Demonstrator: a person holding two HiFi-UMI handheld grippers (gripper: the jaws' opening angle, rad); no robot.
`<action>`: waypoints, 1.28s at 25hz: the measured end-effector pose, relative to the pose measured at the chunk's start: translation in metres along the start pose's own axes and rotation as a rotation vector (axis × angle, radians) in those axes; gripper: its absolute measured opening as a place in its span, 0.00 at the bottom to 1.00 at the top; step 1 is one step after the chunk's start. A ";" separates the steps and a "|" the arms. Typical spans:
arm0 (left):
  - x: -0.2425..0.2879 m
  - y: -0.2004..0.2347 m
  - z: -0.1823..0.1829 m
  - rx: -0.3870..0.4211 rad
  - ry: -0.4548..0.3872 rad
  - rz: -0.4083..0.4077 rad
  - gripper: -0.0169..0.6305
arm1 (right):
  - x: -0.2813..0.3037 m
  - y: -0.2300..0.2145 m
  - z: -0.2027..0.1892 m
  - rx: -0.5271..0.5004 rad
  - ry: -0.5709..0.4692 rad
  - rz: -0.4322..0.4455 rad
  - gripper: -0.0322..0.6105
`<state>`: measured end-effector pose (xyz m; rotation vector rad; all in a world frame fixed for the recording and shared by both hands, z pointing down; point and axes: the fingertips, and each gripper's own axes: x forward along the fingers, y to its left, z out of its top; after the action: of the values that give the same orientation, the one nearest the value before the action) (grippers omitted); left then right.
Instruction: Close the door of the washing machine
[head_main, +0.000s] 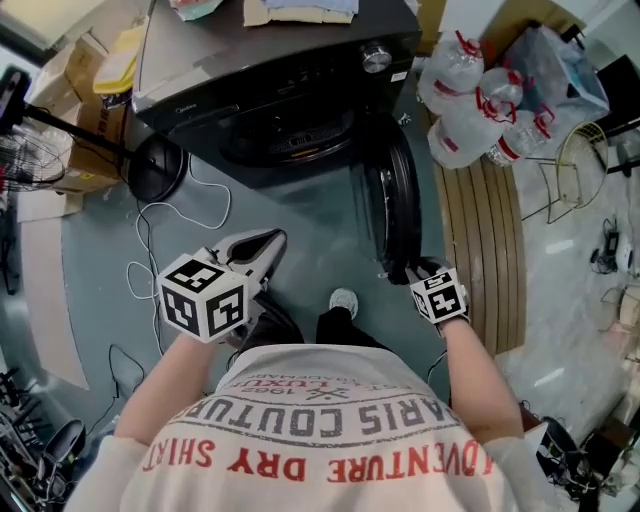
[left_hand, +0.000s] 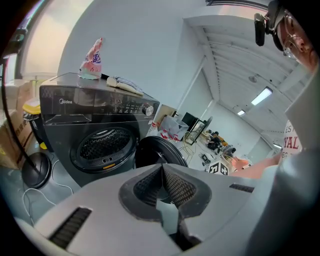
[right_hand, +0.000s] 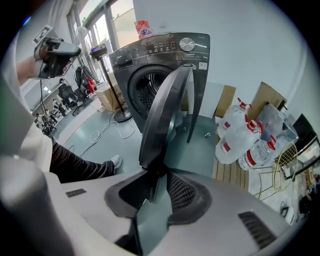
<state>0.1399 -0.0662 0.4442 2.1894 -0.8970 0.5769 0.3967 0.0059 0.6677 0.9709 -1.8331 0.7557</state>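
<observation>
A dark front-loading washing machine (head_main: 250, 80) stands ahead of me, its drum opening (head_main: 290, 135) uncovered. Its round door (head_main: 395, 200) is swung out to the right, edge-on in the head view. My right gripper (head_main: 412, 270) is at the door's near rim. In the right gripper view the door (right_hand: 165, 115) rises from between the jaws of that gripper (right_hand: 159, 180), which are shut on its edge. My left gripper (head_main: 268, 240) hovers over the floor left of the door, touching nothing. In the left gripper view its pads (left_hand: 172, 187) meet, with the machine (left_hand: 95, 130) and door (left_hand: 157, 152) beyond.
Large water bottles (head_main: 470, 100) lie right of the machine beside wooden slats (head_main: 490, 250). A round black stand base (head_main: 158, 168) and white cables (head_main: 160, 230) are on the floor at left, near cardboard boxes (head_main: 90, 110). Folded cloth (head_main: 290, 10) lies on the machine. My shoe (head_main: 343, 300) is below the door.
</observation>
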 end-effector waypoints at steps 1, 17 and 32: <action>-0.002 0.004 -0.001 0.010 0.007 -0.001 0.07 | 0.000 0.003 0.001 0.014 -0.004 -0.005 0.21; -0.046 0.083 -0.012 0.065 0.104 -0.085 0.07 | 0.032 0.088 0.043 0.229 -0.001 -0.076 0.21; -0.076 0.144 -0.012 0.084 0.121 -0.100 0.07 | 0.064 0.149 0.096 0.379 -0.013 -0.049 0.23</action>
<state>-0.0179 -0.0994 0.4674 2.2333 -0.7072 0.7012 0.2100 -0.0161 0.6720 1.2580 -1.7019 1.0930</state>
